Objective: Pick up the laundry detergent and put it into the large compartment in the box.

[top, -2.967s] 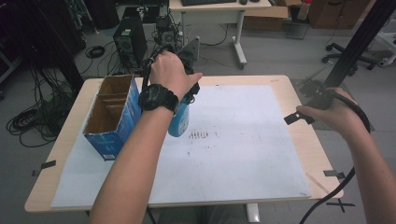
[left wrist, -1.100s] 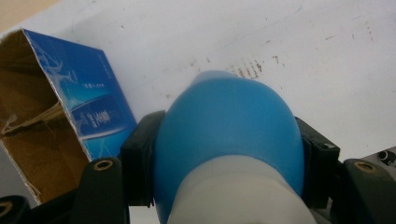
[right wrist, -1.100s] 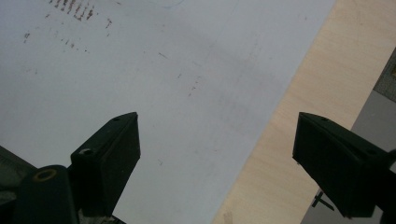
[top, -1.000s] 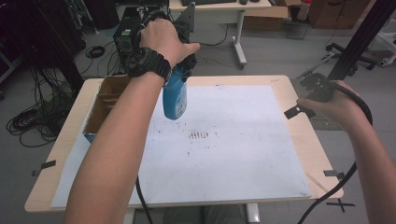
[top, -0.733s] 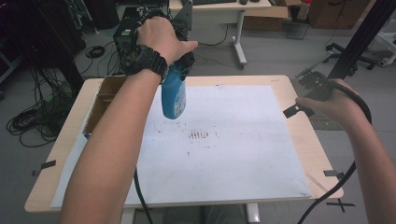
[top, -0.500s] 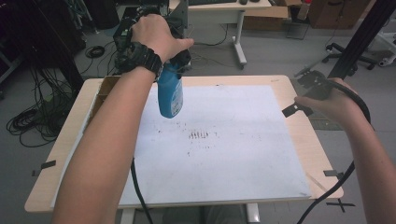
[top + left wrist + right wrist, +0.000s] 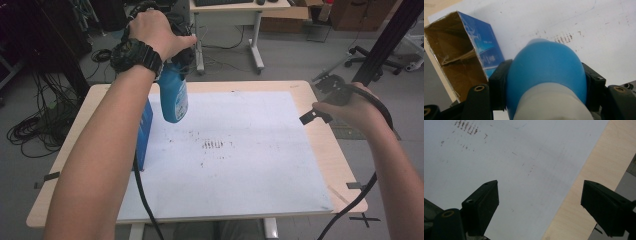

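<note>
The left tongs (image 7: pixel 546 82) are clamped on one blue bottle (image 7: pixel 174 97), their black jaws pressing its rounded sides in the left gripper view. In the high view the bottle hangs bottom-down in the air over the ten o'clock part of the surface (image 7: pixel 327 150), above the far left corner of the white sheet (image 7: pixel 250 165) and just beside the one open blue carton (image 7: pixel 464 62), which sits at about nine o'clock with its brown inside showing. The right tongs (image 7: pixel 540 207) are spread wide with nothing between them, held over the three o'clock edge where the white sheet meets bare wood.

What could go wrong, as I judge it: the bottle's body is smooth and bulging, and the jaws hold it on a curve, so it may slide out downward or swing if the hand tilts or jerks. If it is meant for the carton, the opening looks narrow next to the bottle's width; a lowering that is off line could catch the cardboard rim, push the light carton along the sheet or tip it over. The person's forearm hides much of the carton from above, which makes aiming harder. The cable trailing under the left arm could also drag on the carton.

Count: one bottle, one carton, one sheet, two tongs
</note>
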